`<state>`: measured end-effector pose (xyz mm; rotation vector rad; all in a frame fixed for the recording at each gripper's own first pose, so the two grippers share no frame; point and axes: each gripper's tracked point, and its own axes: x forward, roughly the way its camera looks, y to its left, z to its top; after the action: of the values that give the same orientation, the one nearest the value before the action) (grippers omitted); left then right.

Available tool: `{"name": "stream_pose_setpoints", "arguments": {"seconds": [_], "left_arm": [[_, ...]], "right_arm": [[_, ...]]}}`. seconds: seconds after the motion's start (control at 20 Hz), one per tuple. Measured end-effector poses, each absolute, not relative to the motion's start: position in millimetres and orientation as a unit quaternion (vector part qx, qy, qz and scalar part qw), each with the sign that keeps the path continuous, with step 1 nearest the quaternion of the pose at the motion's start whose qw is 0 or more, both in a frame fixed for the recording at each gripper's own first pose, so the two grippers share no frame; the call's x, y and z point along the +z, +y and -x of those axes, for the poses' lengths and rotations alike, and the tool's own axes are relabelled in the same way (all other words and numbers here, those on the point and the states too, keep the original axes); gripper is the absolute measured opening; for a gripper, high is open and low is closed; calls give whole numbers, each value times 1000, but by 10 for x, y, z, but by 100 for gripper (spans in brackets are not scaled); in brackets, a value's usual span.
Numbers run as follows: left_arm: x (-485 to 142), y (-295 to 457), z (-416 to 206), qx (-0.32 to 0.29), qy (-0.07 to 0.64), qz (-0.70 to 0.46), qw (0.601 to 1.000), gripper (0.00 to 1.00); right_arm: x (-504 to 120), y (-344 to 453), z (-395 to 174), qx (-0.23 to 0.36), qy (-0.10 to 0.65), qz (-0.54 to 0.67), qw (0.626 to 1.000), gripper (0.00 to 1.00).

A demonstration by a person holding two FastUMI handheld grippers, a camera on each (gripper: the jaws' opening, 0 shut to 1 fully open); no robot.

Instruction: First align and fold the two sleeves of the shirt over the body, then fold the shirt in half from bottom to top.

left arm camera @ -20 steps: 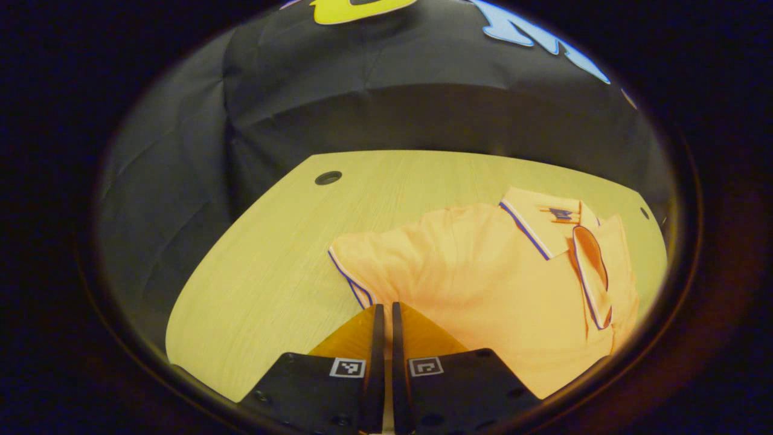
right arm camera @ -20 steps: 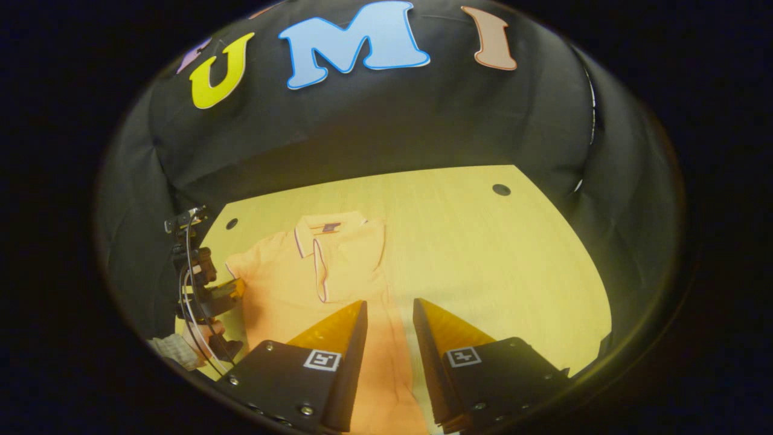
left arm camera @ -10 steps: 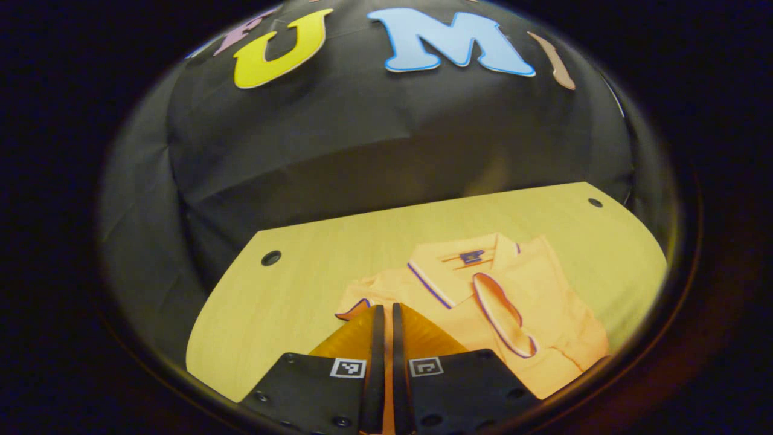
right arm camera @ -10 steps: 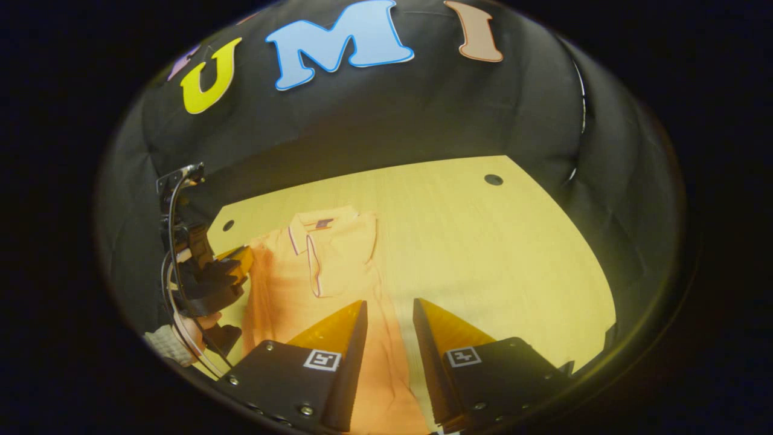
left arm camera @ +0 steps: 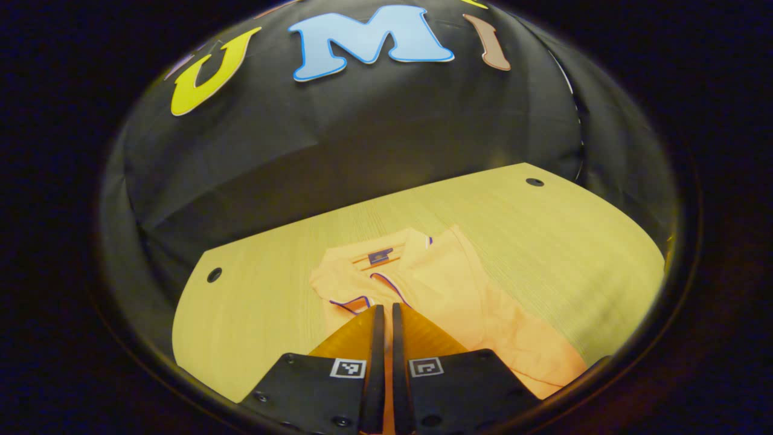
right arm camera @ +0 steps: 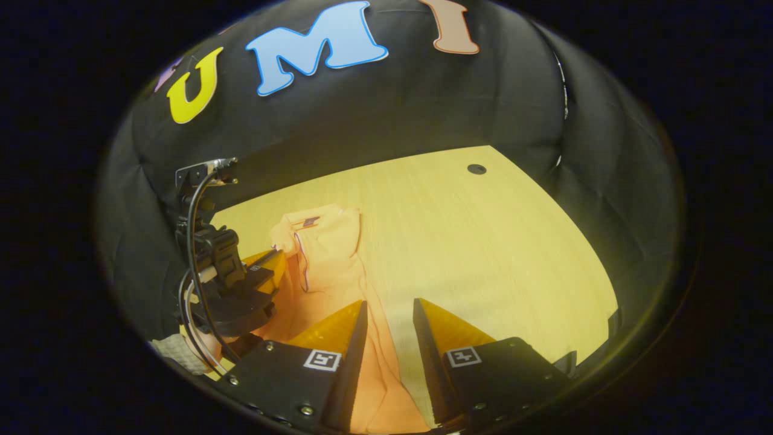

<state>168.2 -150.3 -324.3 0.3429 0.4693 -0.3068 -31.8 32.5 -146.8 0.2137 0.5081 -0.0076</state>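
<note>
The shirt (left arm camera: 447, 296) lies mid-frame on the table (left arm camera: 574, 241), one sleeve already folded over, while the left gripper (left arm camera: 384, 314), jaws pinched on cloth, carries the other sleeve (left arm camera: 347, 296) across; the right gripper (right arm camera: 389, 314) hangs open, bottom fold undone.

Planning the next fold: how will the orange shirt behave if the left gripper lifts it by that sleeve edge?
Probably floppy: the shirt already lies creased and draped on the table. Likely light, since the left gripper holds a mere pinch. It may sag and bunch.
</note>
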Motion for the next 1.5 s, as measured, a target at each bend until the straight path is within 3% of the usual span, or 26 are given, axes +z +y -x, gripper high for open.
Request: {"name": "stream_pose_setpoints", "arguments": {"seconds": [0.1,0.25,0.35,0.5,0.55,0.6,0.65,0.8,0.85,0.9,0.95,1.0,1.1,1.2,1.25,1.3,1.5], "left_arm": [[-3274,-1513,-1672,-150,237,-170,945,14],[-3375,-1522,-1589,-164,259,-159,939,36],[-3371,-1448,-1524,-155,270,-149,938,82],[-3374,-1286,-1337,-142,291,-130,937,92],[-3383,-1199,-1254,-137,299,-128,936,91],[-3373,-1117,-1170,-134,302,-129,935,100],[-3358,-1037,-1080,-131,305,-133,934,96],[-3320,-801,-795,-121,312,-141,932,100],[-3328,-727,-679,-115,320,-139,930,100],[-3339,-665,-549,-111,331,-132,928,95],[-3361,-614,-421,-107,343,-125,925,95],[-3383,-564,-275,-105,356,-118,921,100],[-3448,-456,6,-99,384,-111,911,95],[-3521,-364,241,-95,405,-108,903,100],[-3571,-319,352,-94,415,-108,899,95],[-3605,-275,468,-90,424,-110,894,100],[-3744,-93,885,-79,461,-116,876,96]], "right_arm": [[-1493,240,324,-6,252,-108,962,49],[-1522,217,381,-3,254,-111,961,49],[-1538,243,385,2,256,-111,960,49],[-1570,315,425,14,261,-105,959,49],[-1598,339,447,19,265,-101,959,49],[-1624,365,464,23,271,-98,957,49],[-1668,395,502,29,277,-95,956,41],[-1811,486,611,45,300,-92,948,49],[-1874,562,655,59,311,-95,944,41],[-1949,612,693,64,321,-93,940,60],[-2010,633,765,69,335,-87,936,63],[-2090,660,820,72,350,-79,931,56],[-2231,734,941,83,380,-67,919,67],[-2381,804,1020,92,409,-58,906,69],[-2458,857,1074,99,424,-55,899,71],[-2531,889,1087,102,437,-51,892,86],[-2794,1018,1296,108,489,-32,865,90]]}}
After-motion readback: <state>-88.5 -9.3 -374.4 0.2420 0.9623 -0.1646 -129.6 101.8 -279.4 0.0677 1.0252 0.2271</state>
